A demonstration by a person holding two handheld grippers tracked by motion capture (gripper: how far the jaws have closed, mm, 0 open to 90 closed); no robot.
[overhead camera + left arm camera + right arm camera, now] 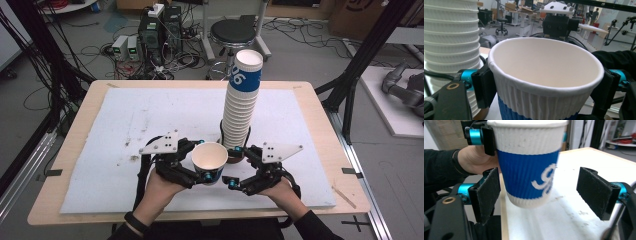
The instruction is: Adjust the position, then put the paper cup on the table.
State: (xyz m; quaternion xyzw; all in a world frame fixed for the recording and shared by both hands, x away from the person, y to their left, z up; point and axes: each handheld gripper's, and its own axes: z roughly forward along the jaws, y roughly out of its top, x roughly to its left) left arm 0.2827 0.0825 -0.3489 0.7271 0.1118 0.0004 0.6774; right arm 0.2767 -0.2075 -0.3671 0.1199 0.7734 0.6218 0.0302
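Here, everything is placed against the tall stack of cups.

Stack: it stands upright on the white board, its lowest cup sitting in a dark round base; from the high view it leans a little towards the far edge.

Loose cup: the single cup hangs just in front of the stack's foot, mouth up, lifted off the board; in the right gripper view I see clear air beneath its bottom. I judge it has been parted from the stack so it can be set elsewhere.

Left gripper: my left gripper pinches the loose cup just under its rolled rim, one pad on each side. I think the grip is high so the rim stops it slipping down, and the ribbed wall keeps its shape.

Right gripper: my right gripper is spread, level with the cup's lower half on the side away from the left hand. Its left pad lies close to the blue band, whether touching I cannot tell; the right pad is plainly apart, so it bears no weight.

Judgement: the left grip alone carries the cup, and the right jaws are wide enough to back away without knocking the stack.
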